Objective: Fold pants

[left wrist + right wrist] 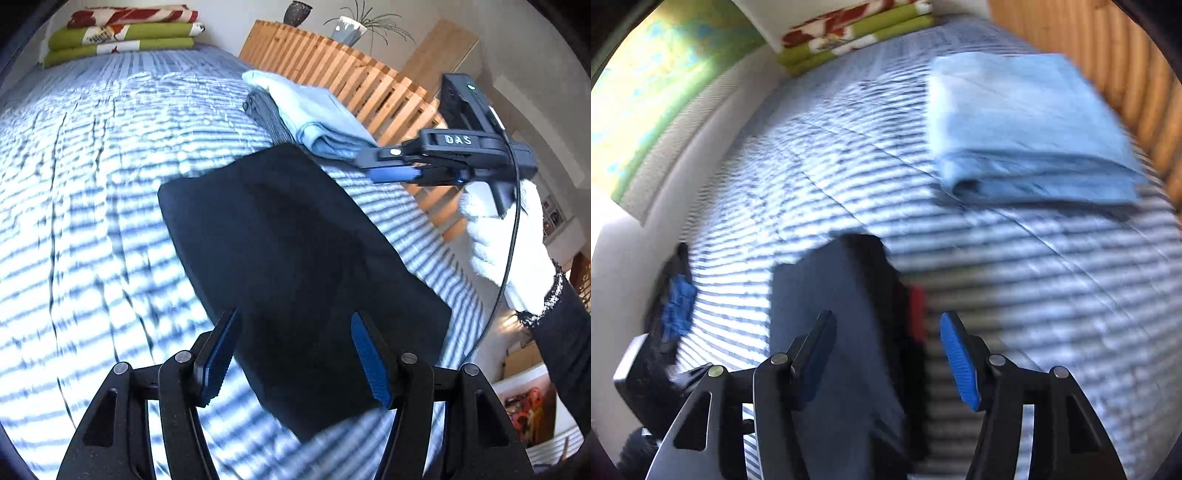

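Fingers [229, 354] of the left gripper [295, 356] are standing released over the folded dark pants [295, 243], lying on the striped bed [92, 184]; the right gripper [395, 170] is hovering at two o'clock. From the right wrist, fingers [958, 360] are gaping apart, the pants [831, 295] lying beneath ungripped, a blue stack [1027, 129] at one o'clock.

"DAS" in raised letters, right gripper [397, 162] body

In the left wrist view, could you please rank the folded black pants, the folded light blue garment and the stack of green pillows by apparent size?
1. Folded black pants, much the nearest.
2. Folded light blue garment.
3. Stack of green pillows; they look close to the garment but lie farthest away, so that order is unsure.
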`<control>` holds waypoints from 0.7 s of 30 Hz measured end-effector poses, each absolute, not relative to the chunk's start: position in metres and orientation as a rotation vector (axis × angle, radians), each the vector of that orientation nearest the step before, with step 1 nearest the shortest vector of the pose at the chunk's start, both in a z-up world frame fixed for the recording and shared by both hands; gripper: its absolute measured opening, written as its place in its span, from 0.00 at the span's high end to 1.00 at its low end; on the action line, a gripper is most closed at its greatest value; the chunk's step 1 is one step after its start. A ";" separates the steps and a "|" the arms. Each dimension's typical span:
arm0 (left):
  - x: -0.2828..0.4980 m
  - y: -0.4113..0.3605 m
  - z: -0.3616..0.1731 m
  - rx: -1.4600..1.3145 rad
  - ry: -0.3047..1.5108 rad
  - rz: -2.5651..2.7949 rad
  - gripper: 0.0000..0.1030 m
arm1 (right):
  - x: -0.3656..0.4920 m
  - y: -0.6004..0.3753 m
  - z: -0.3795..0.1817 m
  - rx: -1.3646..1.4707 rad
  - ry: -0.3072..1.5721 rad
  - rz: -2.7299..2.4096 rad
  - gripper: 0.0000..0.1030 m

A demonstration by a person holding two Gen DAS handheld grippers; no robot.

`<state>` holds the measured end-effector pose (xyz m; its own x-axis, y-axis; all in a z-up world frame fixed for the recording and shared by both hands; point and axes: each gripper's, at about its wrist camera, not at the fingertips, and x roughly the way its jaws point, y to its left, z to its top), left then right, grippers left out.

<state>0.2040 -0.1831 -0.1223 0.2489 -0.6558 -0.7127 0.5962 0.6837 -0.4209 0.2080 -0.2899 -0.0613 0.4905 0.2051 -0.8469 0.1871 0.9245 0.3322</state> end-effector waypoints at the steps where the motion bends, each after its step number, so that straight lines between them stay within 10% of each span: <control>1: 0.206 -0.187 -0.122 -0.058 1.010 -0.856 0.37 | 0.219 -0.290 -0.064 0.416 1.071 0.023 0.47; 7: 0.216 -0.206 -0.142 -0.024 1.039 -0.856 0.37 | 0.275 -0.282 -0.102 0.437 1.128 0.024 0.48; 9: 0.220 -0.208 -0.147 -0.032 1.041 -0.860 0.37 | 0.276 -0.288 -0.109 0.513 1.112 0.046 0.79; 12: 0.225 -0.206 -0.145 -0.038 1.027 -0.853 0.37 | 0.273 -0.284 -0.109 0.486 1.092 0.037 0.87; 21: 0.277 -0.230 -0.143 -0.007 0.974 -0.845 0.37 | 0.262 -0.328 -0.145 0.559 1.086 -0.126 0.89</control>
